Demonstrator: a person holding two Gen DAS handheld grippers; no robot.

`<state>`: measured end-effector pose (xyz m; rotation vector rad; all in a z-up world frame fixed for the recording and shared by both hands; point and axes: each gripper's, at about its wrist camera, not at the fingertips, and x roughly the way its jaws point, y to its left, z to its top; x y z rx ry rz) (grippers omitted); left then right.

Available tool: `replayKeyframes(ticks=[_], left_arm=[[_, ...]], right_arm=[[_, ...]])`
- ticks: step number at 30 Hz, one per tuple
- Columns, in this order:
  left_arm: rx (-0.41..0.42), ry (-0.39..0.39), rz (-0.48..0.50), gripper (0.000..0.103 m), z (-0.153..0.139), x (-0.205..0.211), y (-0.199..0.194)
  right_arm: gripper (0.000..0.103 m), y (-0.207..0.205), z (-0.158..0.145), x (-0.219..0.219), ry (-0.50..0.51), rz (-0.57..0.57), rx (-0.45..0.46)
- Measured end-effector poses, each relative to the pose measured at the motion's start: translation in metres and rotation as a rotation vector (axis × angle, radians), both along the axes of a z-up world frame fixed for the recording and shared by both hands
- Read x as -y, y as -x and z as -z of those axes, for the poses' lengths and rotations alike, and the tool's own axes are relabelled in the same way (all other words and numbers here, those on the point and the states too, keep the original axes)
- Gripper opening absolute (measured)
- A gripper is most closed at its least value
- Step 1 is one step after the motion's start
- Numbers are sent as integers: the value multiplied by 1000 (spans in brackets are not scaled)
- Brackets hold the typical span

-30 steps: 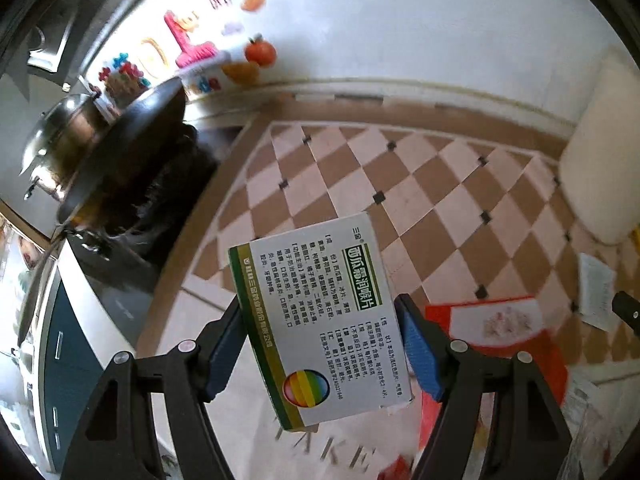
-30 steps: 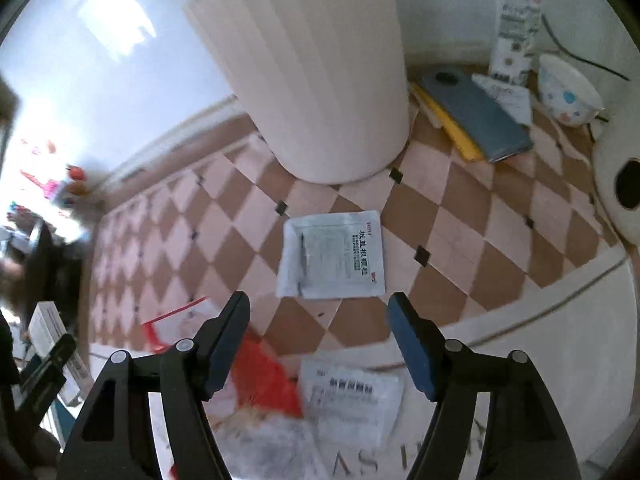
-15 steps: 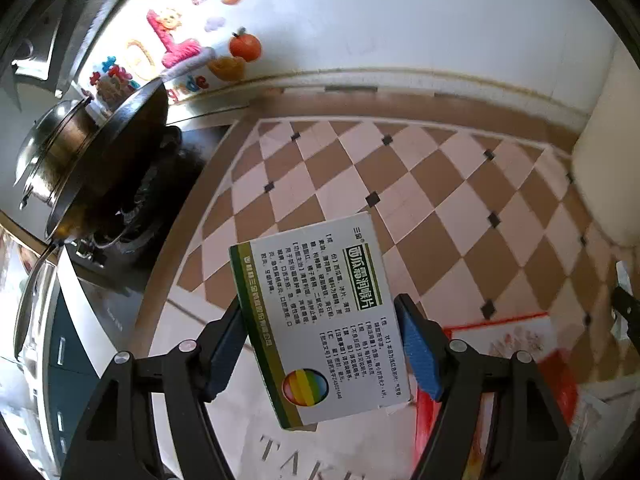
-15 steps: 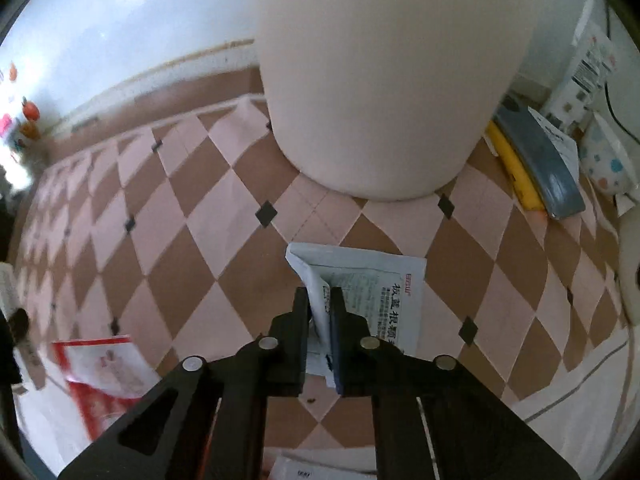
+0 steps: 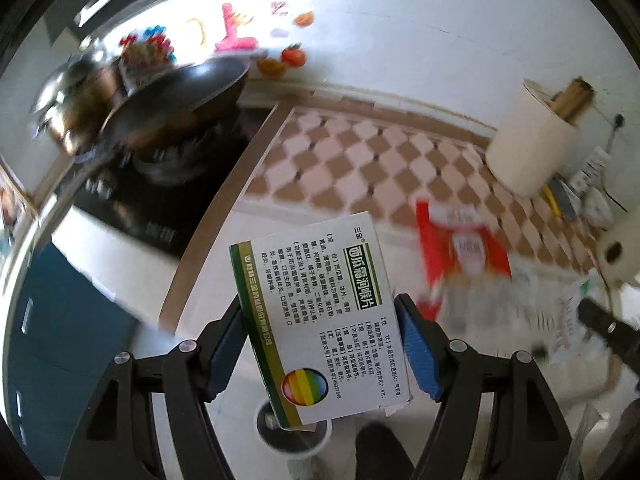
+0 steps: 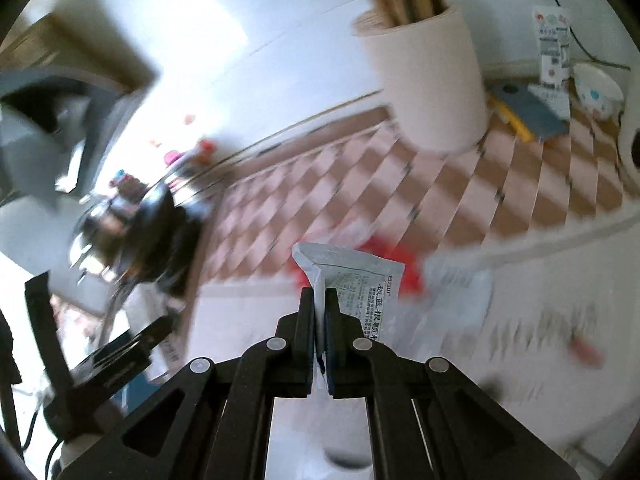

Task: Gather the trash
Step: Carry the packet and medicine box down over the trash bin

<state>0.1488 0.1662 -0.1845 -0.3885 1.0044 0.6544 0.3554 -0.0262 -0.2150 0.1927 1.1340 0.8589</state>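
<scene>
My left gripper (image 5: 320, 316) is shut on a white and green medicine box (image 5: 320, 320) with a rainbow circle, held above the counter edge. My right gripper (image 6: 320, 300) is shut on a white printed sachet (image 6: 356, 280), lifted off the counter. A red wrapper (image 5: 460, 240) and several white sachets (image 5: 568, 320) lie on the checkered counter (image 5: 360, 152). Below the box a round white-rimmed opening (image 5: 296, 436) shows, partly hidden. The red wrapper also shows blurred in the right wrist view (image 6: 404, 276).
A black wok (image 5: 180, 92) and a steel pot (image 5: 68, 84) stand on the stove at left. A cream cylinder holder (image 5: 532, 144) stands at the back right, with a phone (image 6: 528, 112), a bowl (image 6: 596, 88) and a carton (image 6: 554, 44) behind it.
My right gripper closed on the white sachet and lifted it off the counter, pulling back and left. My left gripper drew back from the counter with the box still held.
</scene>
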Motion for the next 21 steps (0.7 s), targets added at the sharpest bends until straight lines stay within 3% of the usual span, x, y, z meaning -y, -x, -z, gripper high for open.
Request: replayKeyframes(ticks=[3,6,11,14,17,21], left_arm=[[-35,69,13,69,18,7,55],[-118,134,13,69,58,10,98],[-258,314,-43,69,176,1,148],[-312,406,-81,69,258,-3,165],[-352,522,-116,69,357,-9,175],[-377,696,-157,69,499,-15,179]], right_arm=[[4,79,5,13,-19,-53,-49],[4,149,28,17,-10,-103,-128],[4,231,106,7,98,-185,-263],[4,266,185,-2,174,-226,-358],[4,282,265,-11,235,-234,-416],[4,298,398,-22,313,-220,-499]])
